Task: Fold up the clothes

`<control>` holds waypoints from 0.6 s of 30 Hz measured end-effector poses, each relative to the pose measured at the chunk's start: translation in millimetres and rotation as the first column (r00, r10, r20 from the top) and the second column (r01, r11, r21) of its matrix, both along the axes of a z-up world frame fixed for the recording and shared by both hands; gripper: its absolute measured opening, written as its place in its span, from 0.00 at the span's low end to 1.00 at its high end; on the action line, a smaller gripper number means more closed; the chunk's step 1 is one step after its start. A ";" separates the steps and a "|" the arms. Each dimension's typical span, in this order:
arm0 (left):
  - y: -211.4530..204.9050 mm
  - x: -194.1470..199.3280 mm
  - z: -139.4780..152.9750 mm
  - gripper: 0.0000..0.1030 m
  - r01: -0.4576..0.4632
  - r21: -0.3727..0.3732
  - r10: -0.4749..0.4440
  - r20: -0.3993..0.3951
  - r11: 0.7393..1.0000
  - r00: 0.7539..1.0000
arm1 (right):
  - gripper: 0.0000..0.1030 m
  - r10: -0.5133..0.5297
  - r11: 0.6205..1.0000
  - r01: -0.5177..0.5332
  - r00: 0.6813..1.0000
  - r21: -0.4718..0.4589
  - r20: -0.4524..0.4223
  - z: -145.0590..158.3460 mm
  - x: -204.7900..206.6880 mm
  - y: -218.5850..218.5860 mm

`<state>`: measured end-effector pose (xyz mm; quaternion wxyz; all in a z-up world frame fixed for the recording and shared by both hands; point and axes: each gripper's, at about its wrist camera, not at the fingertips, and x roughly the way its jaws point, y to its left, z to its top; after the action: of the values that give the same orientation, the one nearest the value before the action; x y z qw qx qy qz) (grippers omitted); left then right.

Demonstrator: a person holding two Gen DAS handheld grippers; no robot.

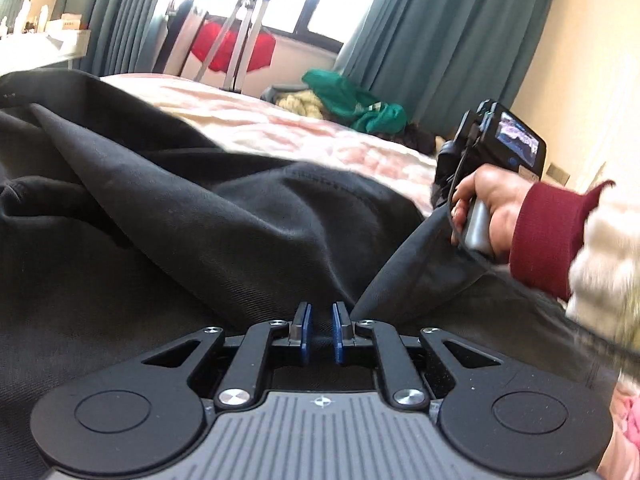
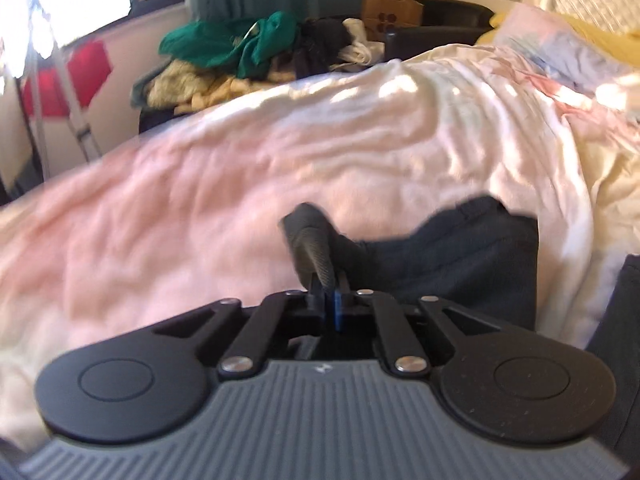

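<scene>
A black garment (image 1: 208, 216) lies rumpled across the bed and fills most of the left wrist view. My left gripper (image 1: 323, 330) sits low on it, its blue pads close together with a fold of the black cloth between them. From there a taut strip of the cloth (image 1: 408, 264) runs up to the right, under a hand (image 1: 500, 208) in a dark red sleeve that grips the other tool. In the right wrist view my right gripper (image 2: 329, 304) is shut on an edge of the dark cloth (image 2: 312, 240), which sticks up past the fingertips. More of the garment (image 2: 460, 256) lies behind it.
The pink and white bed cover (image 2: 200, 200) stretches away beyond the garment. A pile of clothes with a green top (image 1: 352, 96) sits past the bed's far side. A metal stand (image 1: 244, 36) and teal curtains (image 1: 440, 32) are by the window. A pillow (image 2: 560, 40) lies at the head end.
</scene>
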<state>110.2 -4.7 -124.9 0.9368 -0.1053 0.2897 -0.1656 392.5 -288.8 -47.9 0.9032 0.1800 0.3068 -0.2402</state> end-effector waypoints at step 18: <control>-27.0 -7.3 -9.2 0.23 0.057 0.100 -0.059 0.015 0.993 0.998 | 0.06 -0.240 0.947 0.163 0.932 0.276 0.273 -15.2 -112.1 -180.9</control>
<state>102.9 -31.7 -134.1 0.9382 -0.0485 0.2922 -0.1791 280.4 -469.7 -63.0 0.8800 0.3572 0.1720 -0.2614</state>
